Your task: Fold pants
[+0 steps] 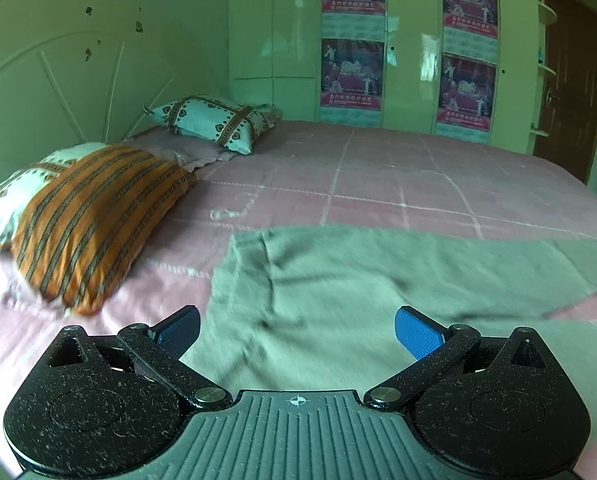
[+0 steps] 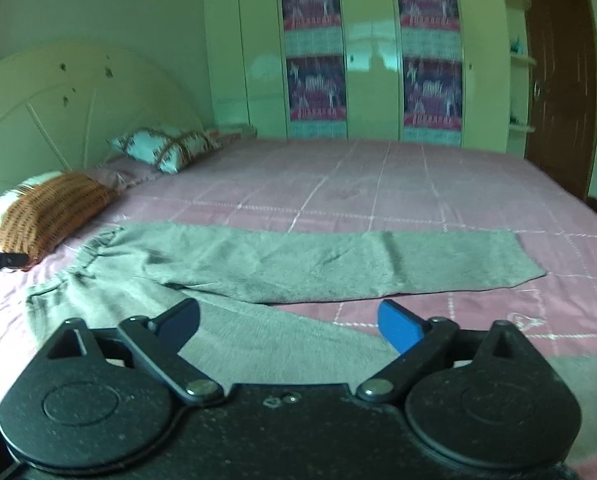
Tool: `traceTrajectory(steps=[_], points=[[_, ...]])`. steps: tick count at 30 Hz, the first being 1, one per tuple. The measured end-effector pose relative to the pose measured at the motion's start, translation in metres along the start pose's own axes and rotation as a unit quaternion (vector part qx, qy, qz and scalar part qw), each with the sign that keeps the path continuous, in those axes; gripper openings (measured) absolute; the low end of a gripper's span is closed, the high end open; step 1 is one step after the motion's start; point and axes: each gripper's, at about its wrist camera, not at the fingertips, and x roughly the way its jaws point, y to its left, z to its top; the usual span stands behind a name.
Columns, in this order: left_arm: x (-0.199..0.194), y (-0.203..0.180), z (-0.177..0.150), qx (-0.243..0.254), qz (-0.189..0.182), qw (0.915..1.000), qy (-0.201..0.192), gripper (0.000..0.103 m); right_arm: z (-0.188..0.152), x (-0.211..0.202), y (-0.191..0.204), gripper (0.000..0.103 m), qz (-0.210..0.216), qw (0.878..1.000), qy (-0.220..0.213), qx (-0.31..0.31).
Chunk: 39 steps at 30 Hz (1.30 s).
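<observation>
A wide bed (image 2: 378,176) is seen, covered w/ a pink quilted sheet crossed by pale stitched grid lines. Behind it a glossy pale wardrobe (image 2: 370,40) is fitted w/ four printed poster panels; a dark wooden door (image 2: 558,80) is set at the far right. A curved, cream headboard (image 1: 58,80) w/ raised spoke-like ribs and chipped spots is placed at the left.

The pants (image 2: 298,264), soft grey knit w/ a fuzzy nap, are laid flat across the near part of the bed: waistband bunched toward the pillows at left, one leg stretched straight to the right w/ a squared hem, the other leg angled toward the cameras and passing under the right gripper (image 2: 288,322). In the left wrist view the wrinkled upper part of the fabric is lying below the left gripper (image 1: 298,332).

An orange striped pillow (image 1: 94,224), plump and rectangular, is stacked on a white patterned one; a second white patterned pillow (image 1: 214,122) is placed further back.

Both grippers: black speckled linkages, blue ribbed pads. Jaws of each are spread apart, nothing clamped; cloth is not touched by the pads.
</observation>
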Motion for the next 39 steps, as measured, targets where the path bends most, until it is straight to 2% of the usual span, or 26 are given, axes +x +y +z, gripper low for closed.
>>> traceTrajectory(steps=[1, 5, 7, 8, 11, 13, 18, 21, 24, 26, 27, 28, 31, 35, 39], points=[[0.015, 0.006, 0.008, 0.000, 0.001, 1.0000, 0.001, 0.103, 0.007, 0.016, 0.000, 0.077, -0.001, 1.000, 0.006, -0.005], [0.087, 0.024, 0.037, 0.012, 0.006, 0.9998, 0.016, 0.100, 0.034, 0.077, -0.003, 0.071, -0.005, 1.000, 0.029, -0.012], [0.128, 0.037, 0.047, 0.003, 0.004, 0.9993, 0.038, 0.076, 0.046, 0.104, -0.004, 0.069, -0.008, 0.999, 0.034, -0.011], [0.148, 0.043, 0.051, -0.012, -0.003, 0.9987, 0.049, 0.073, 0.052, 0.118, -0.005, 0.069, -0.011, 0.999, 0.038, -0.009], [0.204, 0.057, 0.058, -0.044, -0.014, 0.9961, 0.075, 0.073, 0.064, 0.161, -0.009, 0.069, -0.016, 0.999, 0.051, -0.011], [0.235, 0.060, 0.059, -0.049, -0.017, 0.9948, 0.088, 0.073, 0.068, 0.186, -0.009, 0.069, -0.020, 0.998, 0.057, -0.018], [0.294, 0.068, 0.058, -0.073, -0.022, 0.9891, 0.126, 0.072, 0.076, 0.246, -0.010, 0.069, -0.021, 0.997, 0.070, -0.024], [0.316, 0.068, 0.058, -0.081, -0.031, 0.9862, 0.141, 0.061, 0.076, 0.275, -0.010, 0.067, -0.012, 0.996, 0.079, -0.030], [0.322, 0.062, 0.057, -0.068, -0.043, 0.9864, 0.144, 0.049, 0.075, 0.299, -0.010, 0.063, -0.005, 0.995, 0.092, -0.046], [0.324, 0.064, 0.058, -0.070, -0.049, 0.9858, 0.145, 0.049, 0.073, 0.312, -0.012, 0.061, -0.001, 0.994, 0.101, -0.052], [0.326, 0.064, 0.058, -0.065, -0.051, 0.9858, 0.146, 0.050, 0.073, 0.319, -0.013, 0.056, 0.000, 0.993, 0.106, -0.058], [0.328, 0.063, 0.057, -0.059, -0.055, 0.9857, 0.148, 0.053, 0.072, 0.326, -0.013, 0.053, 0.002, 0.992, 0.107, -0.064], [0.332, 0.067, 0.059, -0.060, -0.061, 0.9846, 0.152, 0.063, 0.071, 0.345, -0.011, 0.049, 0.018, 0.989, 0.117, -0.088], [0.335, 0.065, 0.063, -0.047, -0.055, 0.9856, 0.153, 0.063, 0.073, 0.363, -0.002, 0.053, 0.046, 0.980, 0.126, -0.145], [0.342, 0.059, 0.061, -0.028, -0.046, 0.9877, 0.146, 0.056, 0.077, 0.376, 0.003, 0.053, 0.069, 0.968, 0.143, -0.195]])
